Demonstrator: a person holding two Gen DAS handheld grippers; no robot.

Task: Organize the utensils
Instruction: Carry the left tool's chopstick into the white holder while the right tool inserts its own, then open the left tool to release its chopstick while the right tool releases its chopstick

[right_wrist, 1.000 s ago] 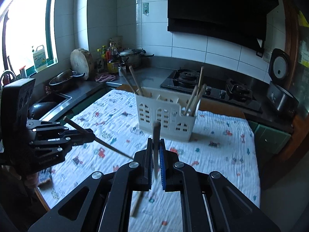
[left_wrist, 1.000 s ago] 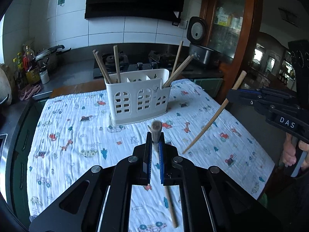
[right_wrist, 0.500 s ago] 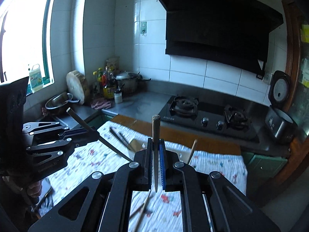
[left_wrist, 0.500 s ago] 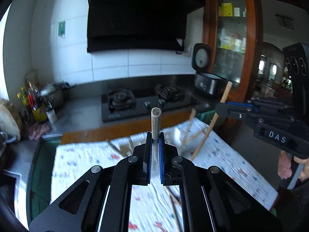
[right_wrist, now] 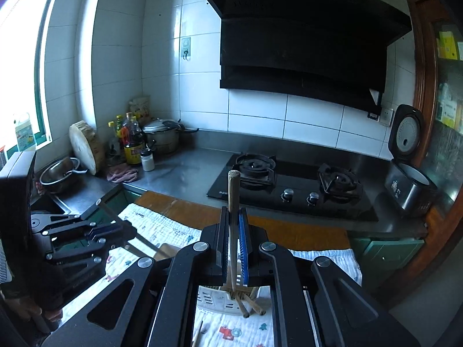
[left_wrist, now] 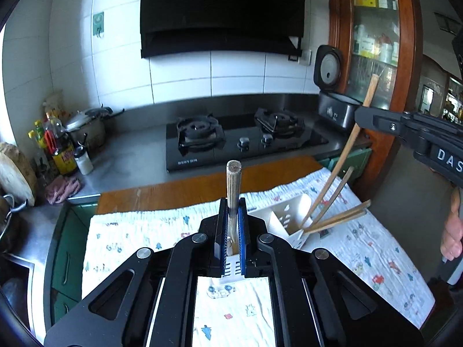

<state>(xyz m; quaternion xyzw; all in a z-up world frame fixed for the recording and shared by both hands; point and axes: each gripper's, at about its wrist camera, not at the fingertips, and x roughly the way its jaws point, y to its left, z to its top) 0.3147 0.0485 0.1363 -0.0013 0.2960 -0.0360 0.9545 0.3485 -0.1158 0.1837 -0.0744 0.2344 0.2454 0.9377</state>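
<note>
Over the kitchen desk (left_wrist: 179, 193) with its printed cloth (left_wrist: 376, 257), I am carrying 2 chopsticks to the white utensil holder (left_wrist: 289, 217). Each hand-held gripper, left (left_wrist: 231, 231) and right (right_wrist: 233, 240), is clamping 1 chopstick upright above it. Next I judge each tip needs lowering into a compartment, then releasing.
</note>
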